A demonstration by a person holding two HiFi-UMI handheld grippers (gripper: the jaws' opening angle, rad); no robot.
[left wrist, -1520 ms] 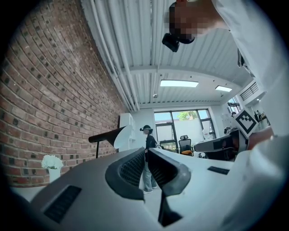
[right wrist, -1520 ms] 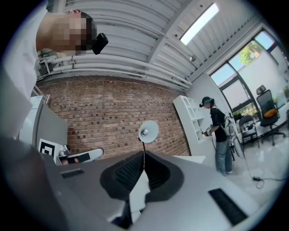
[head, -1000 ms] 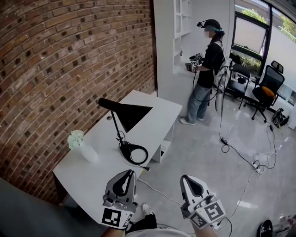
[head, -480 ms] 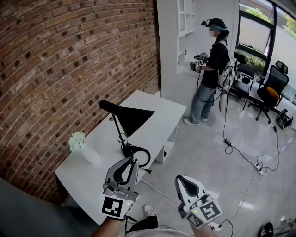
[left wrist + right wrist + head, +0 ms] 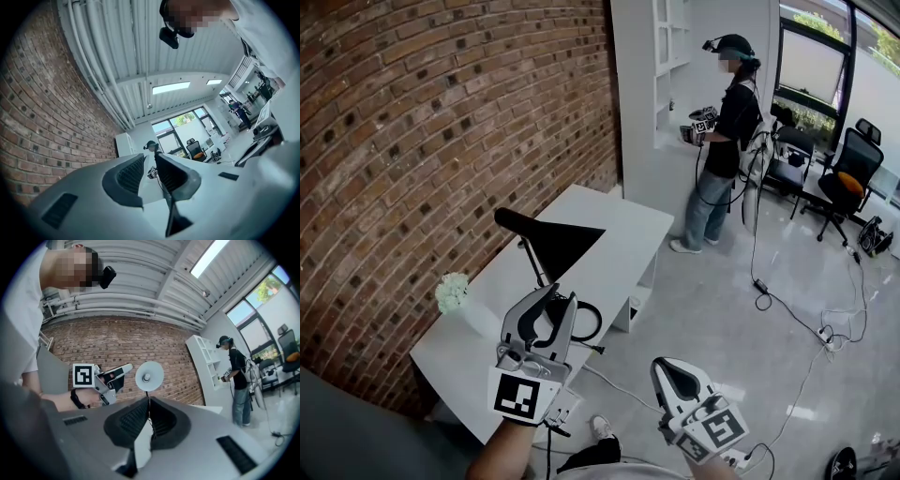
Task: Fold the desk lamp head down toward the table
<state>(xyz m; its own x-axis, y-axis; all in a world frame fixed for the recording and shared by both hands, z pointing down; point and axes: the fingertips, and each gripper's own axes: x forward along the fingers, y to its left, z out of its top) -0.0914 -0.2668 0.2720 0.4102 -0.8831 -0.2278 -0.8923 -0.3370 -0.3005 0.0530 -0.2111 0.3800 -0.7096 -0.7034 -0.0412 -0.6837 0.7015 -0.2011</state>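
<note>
A black desk lamp stands on the white table (image 5: 623, 230); its cone head (image 5: 558, 242) is raised on a thin stem and its ring base (image 5: 592, 323) lies near the table's front edge. In the right gripper view the head's white inside (image 5: 149, 376) faces me. My left gripper (image 5: 558, 298) (image 5: 150, 164) hovers in front of the base and below the head. Its jaws are opening, a narrow gap shows, and nothing is between them. My right gripper (image 5: 667, 367) (image 5: 149, 405) hangs lower over the floor, right of the table, shut and empty.
A white vase of white flowers (image 5: 455, 292) stands at the table's left end against the brick wall (image 5: 441, 141). Another person (image 5: 722, 141) stands by the white shelving (image 5: 666, 75). Office chairs (image 5: 844, 178) and floor cables (image 5: 787, 309) lie to the right.
My left gripper has risen and moved forward toward the lamp's base, and its jaws have parted a little. The right gripper has barely shifted.
</note>
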